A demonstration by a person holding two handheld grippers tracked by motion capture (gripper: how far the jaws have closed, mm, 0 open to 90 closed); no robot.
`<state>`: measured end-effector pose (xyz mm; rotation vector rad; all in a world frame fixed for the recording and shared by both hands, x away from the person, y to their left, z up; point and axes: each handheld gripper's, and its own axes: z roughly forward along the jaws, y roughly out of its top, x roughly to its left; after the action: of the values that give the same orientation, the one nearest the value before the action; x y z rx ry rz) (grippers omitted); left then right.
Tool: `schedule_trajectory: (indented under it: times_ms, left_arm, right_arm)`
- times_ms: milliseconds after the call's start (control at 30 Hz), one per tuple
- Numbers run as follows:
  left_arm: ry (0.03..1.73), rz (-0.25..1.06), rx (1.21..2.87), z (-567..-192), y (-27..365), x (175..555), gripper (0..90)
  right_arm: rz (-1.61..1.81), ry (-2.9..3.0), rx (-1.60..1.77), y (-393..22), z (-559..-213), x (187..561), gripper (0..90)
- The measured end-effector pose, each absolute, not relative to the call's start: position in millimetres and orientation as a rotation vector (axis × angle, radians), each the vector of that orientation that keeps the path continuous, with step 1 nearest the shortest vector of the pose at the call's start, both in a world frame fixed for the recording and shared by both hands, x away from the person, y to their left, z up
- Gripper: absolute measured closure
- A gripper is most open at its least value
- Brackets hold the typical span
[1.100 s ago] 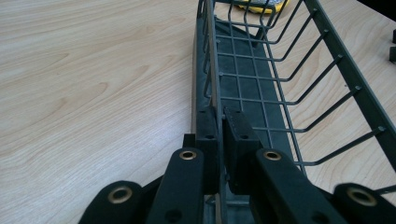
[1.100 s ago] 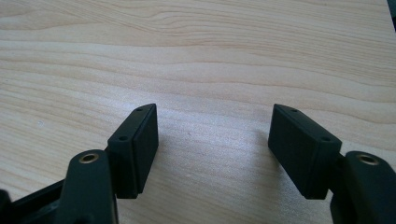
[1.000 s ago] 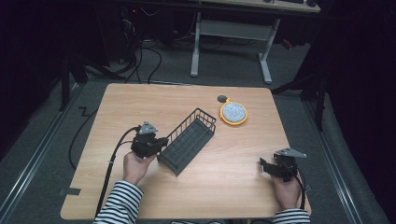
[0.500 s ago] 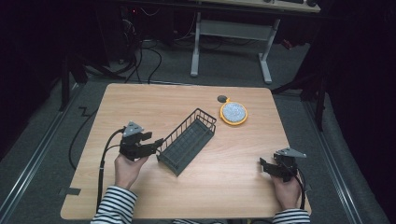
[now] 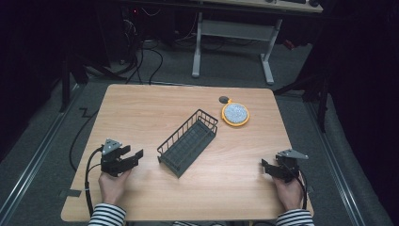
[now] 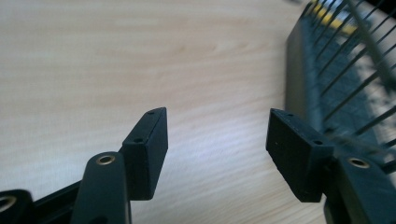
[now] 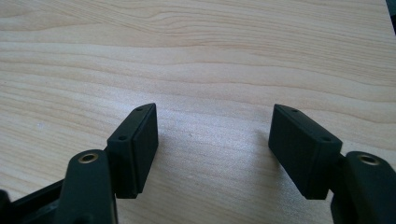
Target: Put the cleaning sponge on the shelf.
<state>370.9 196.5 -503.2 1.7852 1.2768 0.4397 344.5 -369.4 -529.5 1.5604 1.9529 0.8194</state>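
Observation:
A dark wire basket (image 5: 188,142) lies slantwise in the middle of the wooden table (image 5: 141,108). My left gripper (image 5: 133,153) rests near the front left, a short way left of the basket's near corner. Its jaws have just been opening and now stand wide with nothing between them. In the left gripper view my left gripper (image 6: 217,135) is over bare wood, with the basket (image 6: 327,70) blurred at the right edge. My right gripper (image 5: 264,167) sits at the front right, open and empty. In the right gripper view my right gripper (image 7: 215,135) has only wood grain ahead of it.
A yellow-rimmed round thing (image 5: 235,113) with a speckled grey middle lies beyond the basket's far end, with a small dark disc (image 5: 224,100) just behind it. Cables trail off the table's left side. A desk frame (image 5: 230,42) stands on the dark floor behind.
My left gripper was shut at the basket's near left rim. It has let go, opened, and drawn away to the left and towards the front edge. The right gripper has kept still.

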Motion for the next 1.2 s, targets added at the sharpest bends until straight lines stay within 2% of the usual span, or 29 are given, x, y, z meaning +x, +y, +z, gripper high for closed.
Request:
schedule_trajectory:
  times_ms: [100,200,300,667,867,1200]
  left_arm:
    - [1.314,0.468,1.831,-515.9,193.2,372.4,39.4]
    - [1.333,0.501,1.882,-523.0,188.3,374.6,38.7]
    - [1.334,0.535,1.92,-526.6,184.8,375.9,38.5]
    - [1.35,0.569,1.935,-536.0,184.5,371.6,37.2]
    - [1.343,0.587,1.961,-536.4,176.0,369.5,31.2]
    - [1.342,0.583,1.961,-536.4,176.1,369.6,30.6]
  right_arm:
    - [0.829,1.958,1.562,-369.1,-529.5,345.0,32.3]
    - [0.863,1.979,1.614,-369.4,-525.1,346.7,39.7]
    - [0.902,1.987,1.615,-366.4,-521.5,350.7,41.8]
    - [0.96,2.024,1.572,-346.6,-499.3,385.9,42.8]
    - [0.996,1.993,1.592,-335.1,-490.7,413.4,44.8]
    - [0.984,1.945,1.665,-331.4,-486.8,457.3,42.2]
